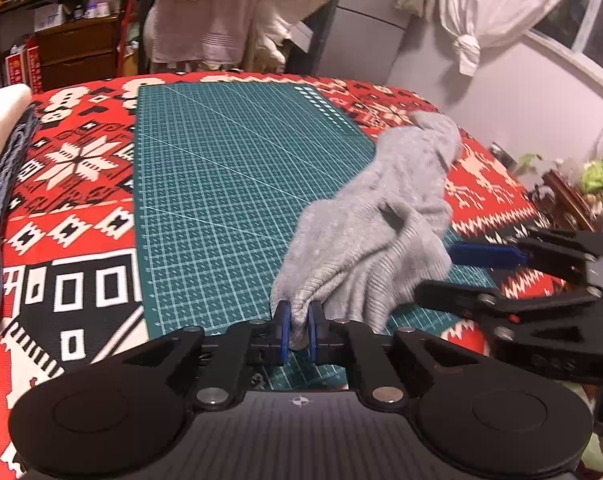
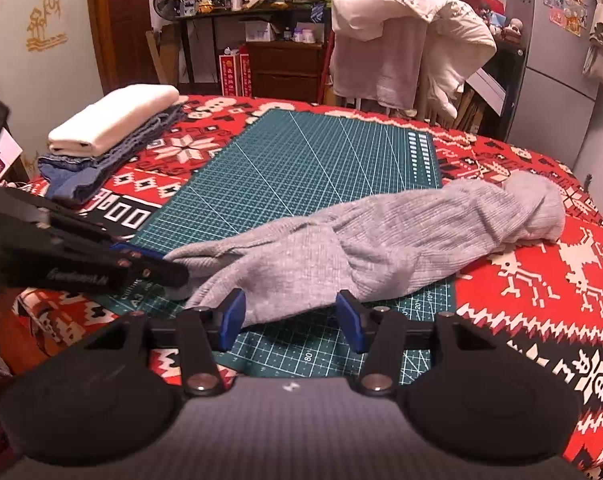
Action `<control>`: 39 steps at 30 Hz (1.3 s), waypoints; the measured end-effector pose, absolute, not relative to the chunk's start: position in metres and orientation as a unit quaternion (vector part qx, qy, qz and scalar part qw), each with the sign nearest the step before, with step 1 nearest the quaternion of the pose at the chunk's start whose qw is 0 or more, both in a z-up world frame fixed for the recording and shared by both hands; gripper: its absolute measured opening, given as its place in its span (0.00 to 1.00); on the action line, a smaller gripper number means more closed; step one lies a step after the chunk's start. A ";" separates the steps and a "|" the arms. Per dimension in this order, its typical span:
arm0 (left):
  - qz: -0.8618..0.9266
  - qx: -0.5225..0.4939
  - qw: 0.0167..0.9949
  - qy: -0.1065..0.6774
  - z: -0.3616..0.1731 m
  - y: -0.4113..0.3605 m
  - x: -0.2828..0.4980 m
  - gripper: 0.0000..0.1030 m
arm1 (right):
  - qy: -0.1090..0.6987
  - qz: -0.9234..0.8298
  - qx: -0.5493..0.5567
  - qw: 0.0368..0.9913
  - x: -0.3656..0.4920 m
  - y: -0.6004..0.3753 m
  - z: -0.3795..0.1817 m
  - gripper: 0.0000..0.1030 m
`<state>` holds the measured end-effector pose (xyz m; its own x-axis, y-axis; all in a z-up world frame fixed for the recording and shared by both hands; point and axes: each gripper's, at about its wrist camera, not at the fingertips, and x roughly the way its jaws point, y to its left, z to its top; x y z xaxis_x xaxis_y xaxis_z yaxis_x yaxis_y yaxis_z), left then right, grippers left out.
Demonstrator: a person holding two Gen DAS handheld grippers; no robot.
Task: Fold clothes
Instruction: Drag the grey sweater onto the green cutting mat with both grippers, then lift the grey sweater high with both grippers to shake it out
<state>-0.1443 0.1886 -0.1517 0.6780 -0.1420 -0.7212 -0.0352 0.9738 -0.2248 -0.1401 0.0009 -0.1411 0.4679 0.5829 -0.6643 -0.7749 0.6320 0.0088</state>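
Folding of the grey garment (image 2: 381,248) has barely begun: it lies crumpled (unspread) across the mat (image 2: 301,168) toward the tabletop's right edge. Left claw (image 1: 299,330) pinches its hem; right claw (image 2: 289,320) gapes empty beside it. Two folded pieces (image 2: 113,132) sit stacked at the far left corner.

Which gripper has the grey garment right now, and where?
The left gripper pinches the grey garment at a bunched ribbed edge. The right gripper is open, holding nothing.

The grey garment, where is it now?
The grey garment lies across the green mat's near right edge onto the red cloth, one corner pinched in the left gripper.
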 end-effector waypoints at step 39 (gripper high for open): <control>-0.053 -0.168 0.900 0.399 -0.166 0.165 -0.166 0.06 | 0.283 0.555 -0.341 0.704 -0.140 0.078 -0.105 0.38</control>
<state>-0.1659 0.1649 -0.1657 0.6765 -0.2298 -0.6997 -0.0375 0.9381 -0.3443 -0.1397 0.0782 -0.1052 0.2244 0.5879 -0.7772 -0.9743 0.1514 -0.1668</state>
